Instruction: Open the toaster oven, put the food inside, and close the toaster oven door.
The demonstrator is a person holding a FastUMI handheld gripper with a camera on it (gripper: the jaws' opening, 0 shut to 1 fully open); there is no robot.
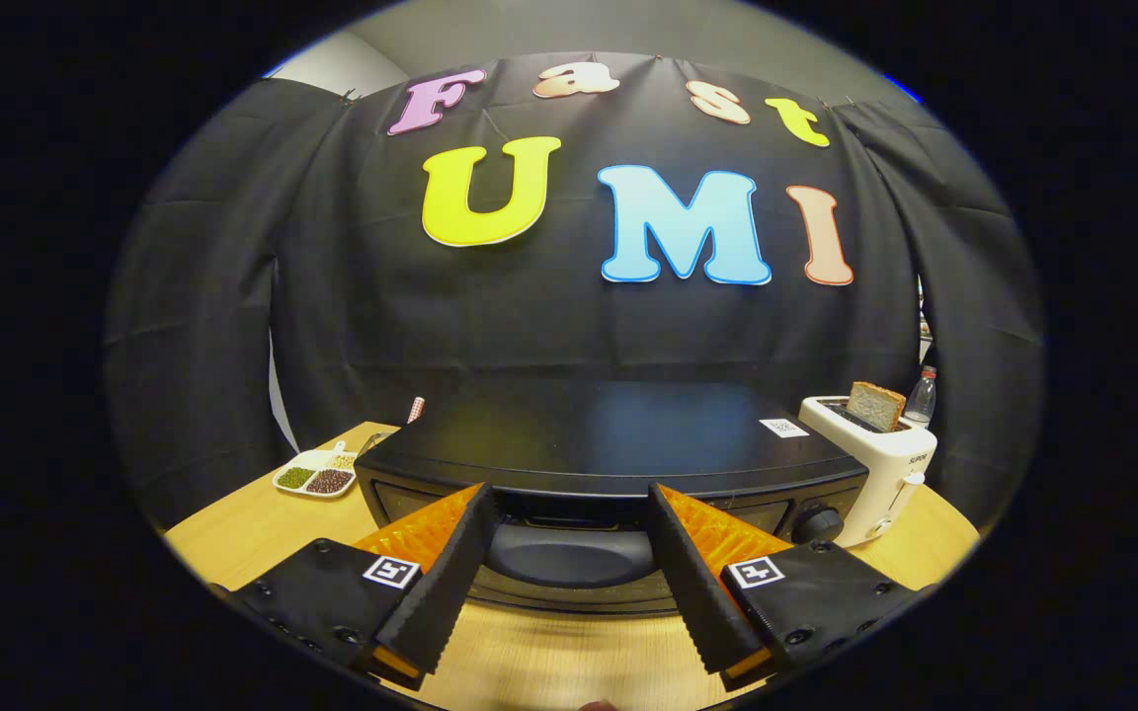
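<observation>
Oven (609, 444) on wooden table (233, 538), door shut, handle (569, 555) between the spread, empty fingers of gripper (569, 528), knob (819, 523) on its right, toaster (875, 464) with bread (875, 405) beside oven, bean dish (315, 477) left of oven.

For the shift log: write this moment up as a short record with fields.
tongs: open, fingers spread to either side of the oven door handle, nothing held
toaster oven: black, just ahead of the tongs, door closed
door handle: between the fingers, not gripped
knob: on the oven front, toaster side
toaster: white, beside the oven, slice of bread standing in its slot
bottle: behind the toaster
dish: divided, with beans, on the oven's other side
table: wooden
</observation>
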